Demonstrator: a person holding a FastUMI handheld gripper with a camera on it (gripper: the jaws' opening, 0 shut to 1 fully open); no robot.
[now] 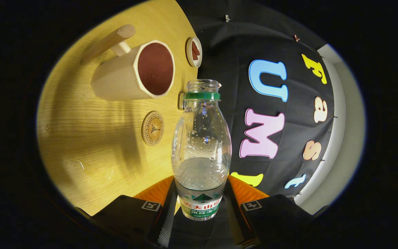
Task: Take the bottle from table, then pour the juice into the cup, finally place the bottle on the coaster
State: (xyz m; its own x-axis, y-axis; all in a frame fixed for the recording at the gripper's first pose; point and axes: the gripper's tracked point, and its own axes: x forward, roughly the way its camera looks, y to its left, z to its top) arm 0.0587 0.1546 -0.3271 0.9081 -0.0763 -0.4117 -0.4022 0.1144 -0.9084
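A clear plastic bottle (201,145) with a green neck ring and no cap stands between my fingers, and my gripper (201,202) is shut on its labelled lower part. Clear liquid fills roughly its lower half, with droplets on the inside above. The view is rolled, so the wooden table (92,145) appears tilted. Beyond the bottle, a cream mug (135,72) with a dark red inside and a wooden handle stands on the table. A round cork coaster (152,128) lies between the mug and my fingers, just beside the bottle.
A small white dish (194,52) with something reddish in it sits past the mug near the table's far edge. A small brown object (181,100) peeks out behind the bottle's neck. The black cloth wall (240,55) hangs close behind the table.
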